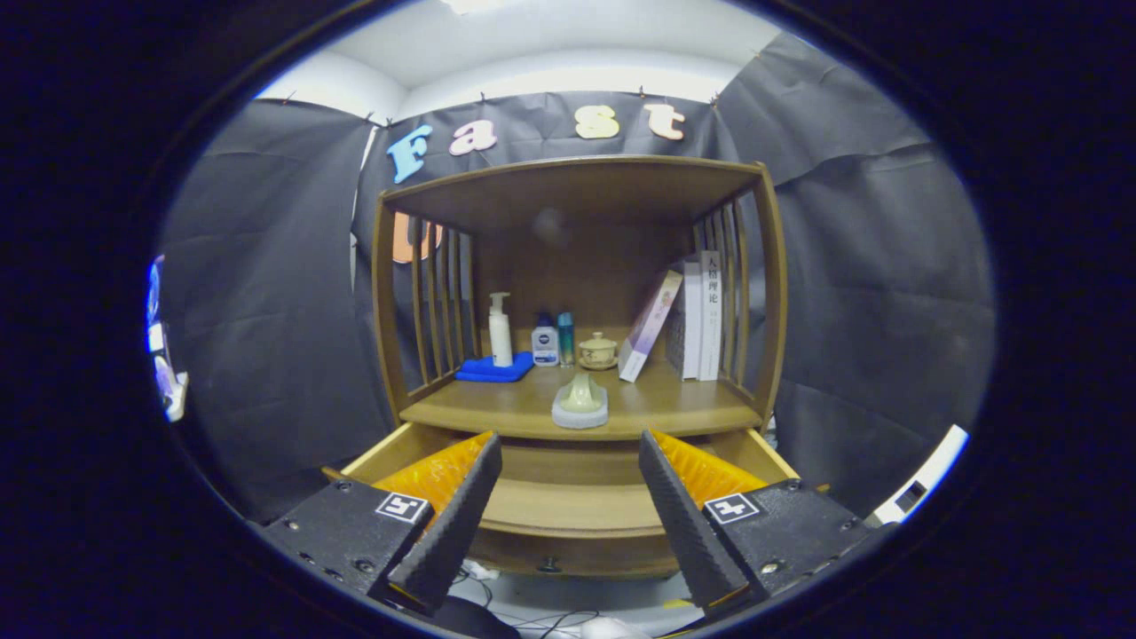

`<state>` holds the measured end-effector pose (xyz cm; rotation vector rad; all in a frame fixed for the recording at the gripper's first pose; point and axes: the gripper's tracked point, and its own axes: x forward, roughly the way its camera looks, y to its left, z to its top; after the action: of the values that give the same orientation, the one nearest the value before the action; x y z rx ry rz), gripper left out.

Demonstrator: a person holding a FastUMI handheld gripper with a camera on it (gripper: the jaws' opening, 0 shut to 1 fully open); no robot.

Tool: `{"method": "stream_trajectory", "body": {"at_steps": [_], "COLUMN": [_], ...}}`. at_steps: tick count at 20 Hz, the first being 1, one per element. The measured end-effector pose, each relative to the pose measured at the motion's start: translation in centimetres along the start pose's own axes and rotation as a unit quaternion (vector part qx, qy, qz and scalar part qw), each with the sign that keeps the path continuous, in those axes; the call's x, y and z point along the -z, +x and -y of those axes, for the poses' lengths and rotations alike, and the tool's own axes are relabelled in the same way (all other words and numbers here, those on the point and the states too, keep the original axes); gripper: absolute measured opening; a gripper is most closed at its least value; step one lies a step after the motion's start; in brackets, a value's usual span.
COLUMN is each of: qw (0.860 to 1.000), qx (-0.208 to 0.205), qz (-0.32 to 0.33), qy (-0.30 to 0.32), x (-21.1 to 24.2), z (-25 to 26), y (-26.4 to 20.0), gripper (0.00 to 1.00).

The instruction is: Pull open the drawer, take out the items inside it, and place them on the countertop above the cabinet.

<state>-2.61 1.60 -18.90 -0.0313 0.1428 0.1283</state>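
Drawer (568, 497) stands pulled out below the tabletop (497, 410), and what we see of its inside looks bare. Our tool (568, 532) hangs released and empty in front of the drawer. A small pale vase on its grey pad (580, 401) sits at the tabletop's front edge, likely just set down there.

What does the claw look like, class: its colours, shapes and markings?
The claw has two black, wedge-shaped fingers with finely ribbed inner pads. Behind them sit ridged orange panels and black mounts with screws, each mount carrying a small white square tag with a black pattern.
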Motion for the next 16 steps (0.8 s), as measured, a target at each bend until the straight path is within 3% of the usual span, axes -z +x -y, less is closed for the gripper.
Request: {"method": "stream_trajectory", "body": {"at_steps": [10,16], "qw": [0.999,0.997], "qx": [0.028,0.037], "qz": [-0.033,-0.068], "qy": [-0.01,-0.005], "x": [12.0,16.1], "z": [-0.4,-0.5], "y": [0.3,1.5], "gripper": [0.98,0.98]}}
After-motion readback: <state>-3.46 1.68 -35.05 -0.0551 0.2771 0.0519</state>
